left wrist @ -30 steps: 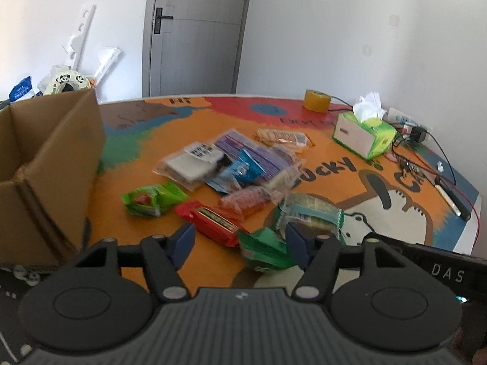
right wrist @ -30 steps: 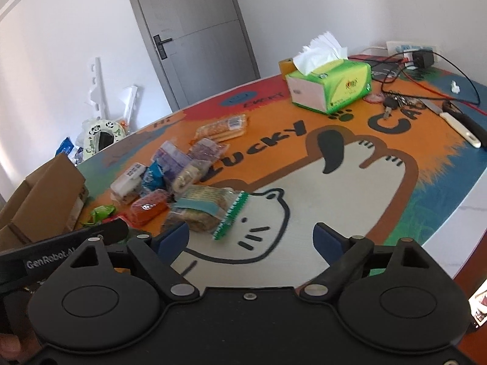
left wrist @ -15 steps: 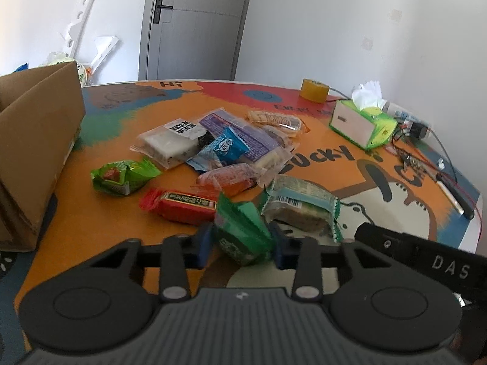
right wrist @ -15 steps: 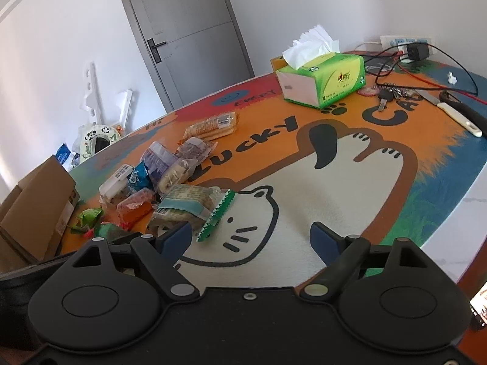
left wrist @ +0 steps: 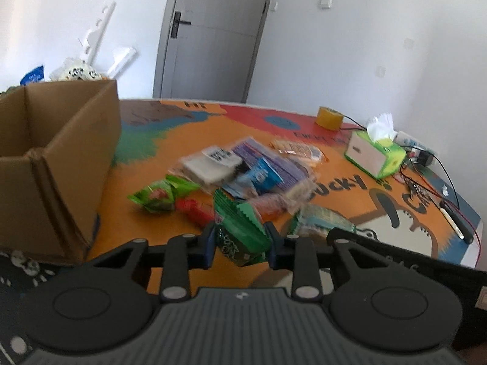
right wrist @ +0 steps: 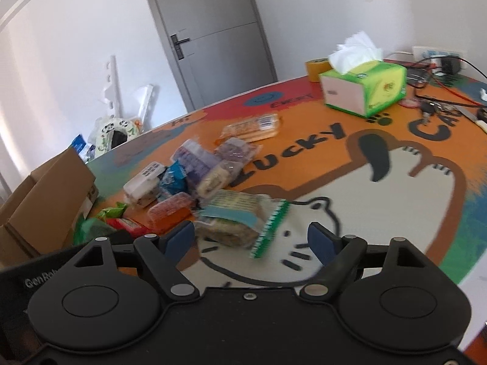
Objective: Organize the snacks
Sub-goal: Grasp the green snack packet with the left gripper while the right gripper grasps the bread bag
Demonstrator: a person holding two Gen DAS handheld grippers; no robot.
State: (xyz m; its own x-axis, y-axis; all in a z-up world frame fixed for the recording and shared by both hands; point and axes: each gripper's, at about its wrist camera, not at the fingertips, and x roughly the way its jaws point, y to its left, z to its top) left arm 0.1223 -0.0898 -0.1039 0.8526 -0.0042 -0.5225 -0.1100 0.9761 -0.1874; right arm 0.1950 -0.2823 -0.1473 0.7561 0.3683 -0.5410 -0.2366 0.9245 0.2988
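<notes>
Each tool is a matte black body with two round discs, silver screws and blue finger pads: the left tool, the right tool.

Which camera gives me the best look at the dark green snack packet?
The left wrist view: the dark green snack packet sits centred, pinched in the left gripper. The right wrist view shows only a blurred green patch at its left edge.

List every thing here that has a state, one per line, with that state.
Left gripper: shut on the green snack packet, lifted.
Right gripper: open, fingers either side of the clear cracker pack.
Cardboard box: open at the top.
Door: closed.
Tissue box: open, tissue sticking out.
</notes>
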